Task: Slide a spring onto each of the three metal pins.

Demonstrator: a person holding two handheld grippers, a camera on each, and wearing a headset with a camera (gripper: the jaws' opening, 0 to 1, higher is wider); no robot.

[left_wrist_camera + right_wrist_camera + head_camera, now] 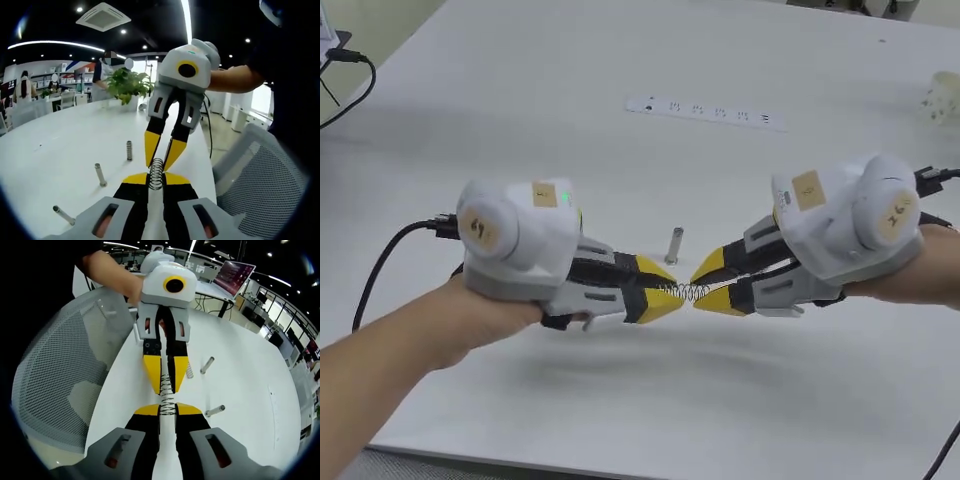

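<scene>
Spring (691, 291) above white office table (520, 120)

A white workbench (520, 100), grey mesh chair (55, 380) and potted plant (127, 86) sit under bright ceiling lights (186, 17).

Head view looks down; gripper views face across the spring (689, 291).

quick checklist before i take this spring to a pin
1. Grip on spring: ok, left gripper and right gripper are both shut on its ends.
2. Coil straight between them: ok.
3. A bare pin standing upright: ok.
4. One end free to slip over a pin: not ok, jaws cover both ends.
5. The farther pin already loaded: cannot tell, though it looks coiled.
</scene>
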